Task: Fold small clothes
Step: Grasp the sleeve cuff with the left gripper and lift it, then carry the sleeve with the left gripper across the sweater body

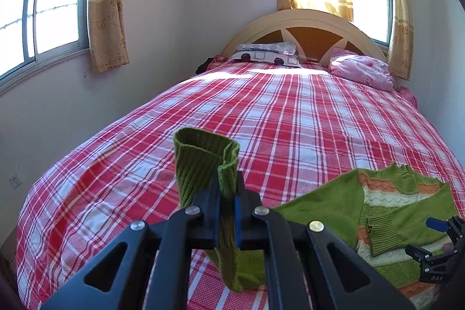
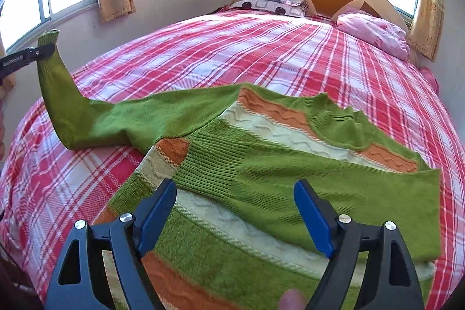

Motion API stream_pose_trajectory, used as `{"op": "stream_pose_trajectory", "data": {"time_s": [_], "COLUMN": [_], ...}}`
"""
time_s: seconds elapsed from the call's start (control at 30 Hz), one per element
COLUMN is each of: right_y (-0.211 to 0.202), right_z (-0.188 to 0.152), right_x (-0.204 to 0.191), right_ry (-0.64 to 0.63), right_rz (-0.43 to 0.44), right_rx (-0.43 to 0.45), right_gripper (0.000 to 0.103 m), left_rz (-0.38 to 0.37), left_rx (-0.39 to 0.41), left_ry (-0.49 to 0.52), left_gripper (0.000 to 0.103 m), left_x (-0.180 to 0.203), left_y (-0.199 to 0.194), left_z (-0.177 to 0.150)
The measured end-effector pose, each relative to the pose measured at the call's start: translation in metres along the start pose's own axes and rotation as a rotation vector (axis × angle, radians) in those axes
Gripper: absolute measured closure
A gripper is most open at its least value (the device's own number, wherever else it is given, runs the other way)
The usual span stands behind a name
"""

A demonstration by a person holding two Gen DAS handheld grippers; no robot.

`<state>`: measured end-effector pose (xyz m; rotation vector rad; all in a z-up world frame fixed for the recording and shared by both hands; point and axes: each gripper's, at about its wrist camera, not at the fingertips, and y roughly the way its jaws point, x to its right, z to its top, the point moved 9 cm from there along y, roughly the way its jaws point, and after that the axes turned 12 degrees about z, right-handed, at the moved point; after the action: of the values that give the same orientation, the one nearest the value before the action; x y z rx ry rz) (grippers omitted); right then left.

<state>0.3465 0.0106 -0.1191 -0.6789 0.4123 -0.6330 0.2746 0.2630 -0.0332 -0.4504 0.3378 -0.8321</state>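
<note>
Left gripper [image 1: 228,188] clamped on sweater [image 2: 261,164] cuff [image 1: 203,153], sleeve lifted off bed [image 1: 290,112]; right gripper [image 2: 235,217] jaws wide, empty, above folded sleeve

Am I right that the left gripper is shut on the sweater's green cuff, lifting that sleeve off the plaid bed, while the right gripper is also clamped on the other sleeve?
Not quite. The left gripper is shut on the green cuff with the sleeve raised off the plaid bed, but the right gripper is open. The right wrist view shows its jaws standing wide above the other sleeve, which lies folded across the sweater.
</note>
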Motion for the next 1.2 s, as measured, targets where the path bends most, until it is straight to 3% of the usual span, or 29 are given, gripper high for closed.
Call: {"op": "stream_pose_trajectory", "data": {"time_s": [0.33,0.57,0.97,1.2], "right_y": [-0.077,-0.119,-0.162,-0.174], "right_z": [-0.009,-0.034,-0.078,-0.108], "right_x": [0.038,0.068,0.11,0.13], "right_ry": [0.075,0.117,0.181,0.217], "right_rz": [-0.013,-0.06,-0.104,-0.129], "right_rx": [0.107,0.152,0.181,0.168], "right_gripper": [0.019,0.019,0.019,0.019], "left_rz": [-0.118,-0.184,-0.301,-0.392], "left_rx": [-0.004,0.047,0.139,0.152], "left_ry": [-0.013,-0.008,0.027,0.052], "left_gripper": [0.095,0.096,0.096,0.096], "left_x": [0.048,0.092,0.171,0.236], "left_y": [-0.026,-0.052,-0.095,-0.119], "left_z": [0.022,0.05,0.093,0.094]}}
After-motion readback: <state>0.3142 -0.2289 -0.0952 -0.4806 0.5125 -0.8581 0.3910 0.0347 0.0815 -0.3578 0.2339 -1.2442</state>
